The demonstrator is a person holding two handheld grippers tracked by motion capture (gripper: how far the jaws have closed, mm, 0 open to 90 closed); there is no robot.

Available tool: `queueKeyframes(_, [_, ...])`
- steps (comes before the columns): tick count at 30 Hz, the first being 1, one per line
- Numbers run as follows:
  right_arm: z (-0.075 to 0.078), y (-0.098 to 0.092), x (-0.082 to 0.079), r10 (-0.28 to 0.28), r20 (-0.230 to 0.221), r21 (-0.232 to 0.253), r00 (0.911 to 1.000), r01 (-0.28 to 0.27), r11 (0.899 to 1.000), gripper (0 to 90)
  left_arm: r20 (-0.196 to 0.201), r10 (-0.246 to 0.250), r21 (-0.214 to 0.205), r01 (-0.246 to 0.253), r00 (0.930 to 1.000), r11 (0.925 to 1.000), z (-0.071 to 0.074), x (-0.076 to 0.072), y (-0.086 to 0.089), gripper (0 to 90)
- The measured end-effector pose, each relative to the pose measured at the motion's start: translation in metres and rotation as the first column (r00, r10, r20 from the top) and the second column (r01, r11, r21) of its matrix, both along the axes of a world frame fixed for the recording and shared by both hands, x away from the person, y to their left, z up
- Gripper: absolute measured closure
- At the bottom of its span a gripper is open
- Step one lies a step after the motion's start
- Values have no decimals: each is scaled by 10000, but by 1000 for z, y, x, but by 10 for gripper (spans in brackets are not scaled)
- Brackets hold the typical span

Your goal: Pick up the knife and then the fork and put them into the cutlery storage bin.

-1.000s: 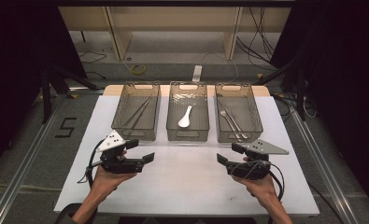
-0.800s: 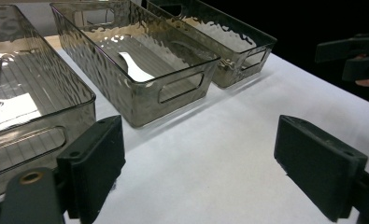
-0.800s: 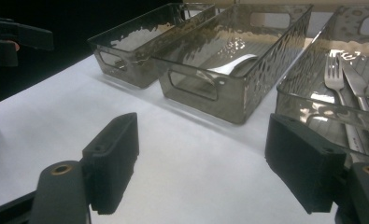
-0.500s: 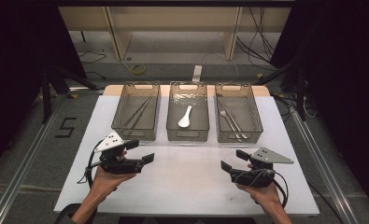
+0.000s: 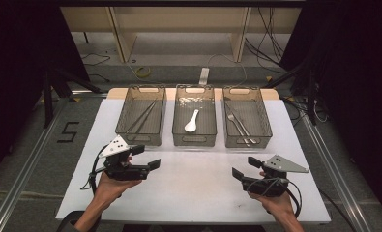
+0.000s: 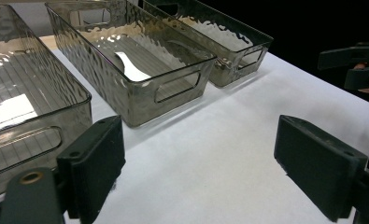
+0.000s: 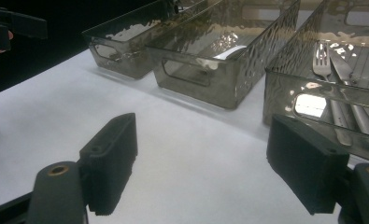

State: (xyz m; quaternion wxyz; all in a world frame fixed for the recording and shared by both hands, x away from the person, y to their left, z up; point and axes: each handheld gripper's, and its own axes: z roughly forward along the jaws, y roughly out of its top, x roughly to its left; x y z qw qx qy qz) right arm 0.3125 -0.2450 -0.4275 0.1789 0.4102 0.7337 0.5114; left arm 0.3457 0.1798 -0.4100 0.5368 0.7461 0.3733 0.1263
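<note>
— What's on the table (image 5: 188, 193) from where you stand?

— Three smoky clear bins in a row at the far side of the white top. The left bin (image 5: 141, 116) holds what look like chopsticks (image 5: 142, 116) lying diagonally. The middle bin (image 5: 194, 116) has a white spoon (image 5: 192, 121) in it. The right bin (image 5: 246, 118) holds a fork (image 5: 234, 121) and another piece of metal cutlery just beside it; I can't tell what it is.

— And the hands?

— Both near the person, well apart from the bins. The left gripper (image 5: 146, 157) is held over the near left of the table, the right gripper (image 5: 245, 167) over the near right, and they point inward toward each other.

— Holding anything?

— No. In the left gripper view its jaws are spread wide with bare white tabletop between them. The right gripper view is the same: jaws parted, nothing in the gap, the fork bin just past the right jaw.

— Touching the table?

— Can't tell from here.
</note>
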Motion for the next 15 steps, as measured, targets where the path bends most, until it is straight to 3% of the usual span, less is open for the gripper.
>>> queueKeyframes(15, [0,1,1,20,13,-77,10000,-20,10000,253,16,3,-5,-3,10000,10000,0,0,0,157])
